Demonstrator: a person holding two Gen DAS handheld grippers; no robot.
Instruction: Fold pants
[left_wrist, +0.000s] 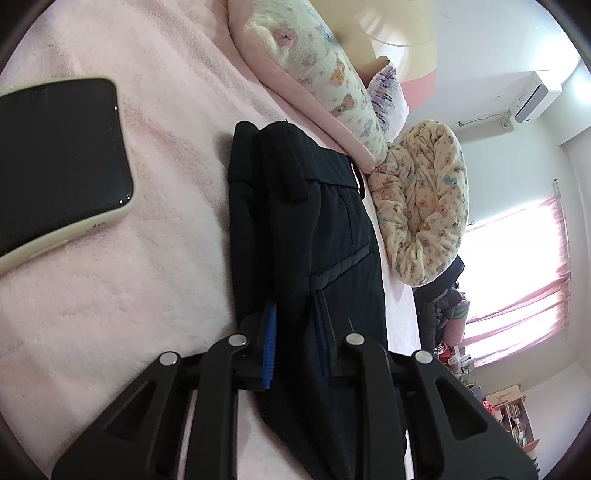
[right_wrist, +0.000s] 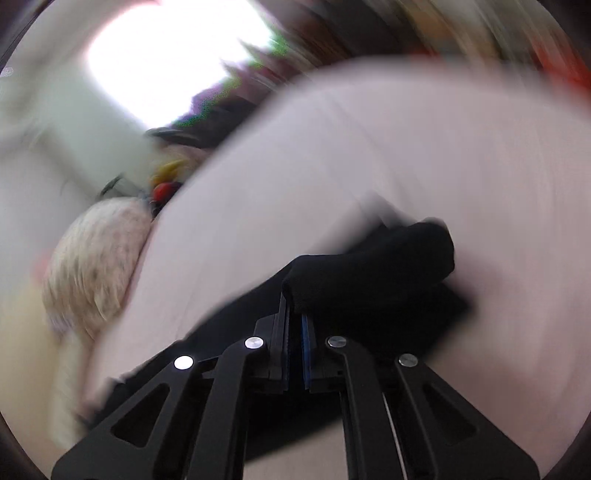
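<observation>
Between the jaws of the left gripper sits a thick layer of the black pants; the two blue-padded faces stand either side of the fabric and are clamped on it. The garment runs forward from the grip along the pink bed cover, its waistband at the far end, a belt loop and a slanted pocket seam visible on the upper face. The fabric lies in stacked layers, folded lengthwise.

To the left of the pants, apart from them, a phone in a pale case rests screen-up on the bed cover. Just beyond the waistband, a long printed pillow lies along the bed edge, and a rolled floral blanket sits beside the pants on the right. Further out: a wall air conditioner, a window with pink curtains and a cluttered shelf.

In the right wrist view, heavily blurred, the jaws of the right gripper are drawn close together, gripping a fold of the black pants. A rounded roll of the fabric rises directly ahead of the grip and bends to the right, with more dark cloth spread beneath it on the bed cover. A pale, speckled bundle shows at left; its detail cannot be made out.
</observation>
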